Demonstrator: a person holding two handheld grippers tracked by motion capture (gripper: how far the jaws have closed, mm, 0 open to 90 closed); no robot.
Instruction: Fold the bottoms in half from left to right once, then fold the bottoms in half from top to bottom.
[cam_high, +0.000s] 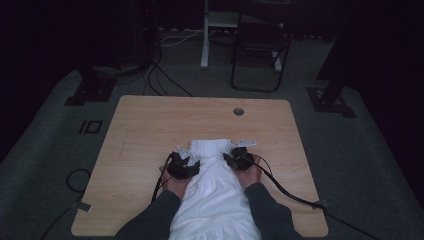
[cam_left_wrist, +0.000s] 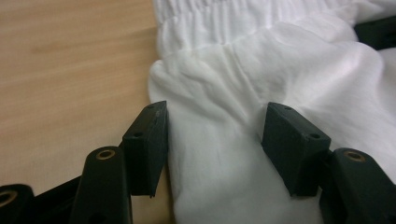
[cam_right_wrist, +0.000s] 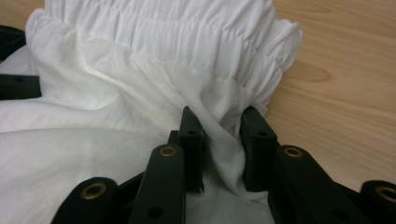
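A white garment (cam_high: 215, 190) lay on the wooden table (cam_high: 150, 125), its gathered elastic band at the far end and its near end running off the bottom edge of the high view, so its full length was cut off. The person's dark sleeves (cam_high: 155, 220) came in on either side of it and covered part of the cloth's edges.

The left tongs (cam_left_wrist: 212, 135) stood at the garment's left edge, a little below the band. Their jaws were set moderately wide, with a soft ridge of cloth lying between them; the left jaw met the cloth's edge, but whether the right pad pressed on the fabric was hard to make out.

The right tongs (cam_right_wrist: 218, 140) were drawn narrow on a bunched fold of the garment just under the band at its right corner, the cloth pinched and twisted between the pads. The lower part of that fold was hidden behind the jaws.

In the high view both tongs appeared as dark, dim shapes, their jaws too small to read there.
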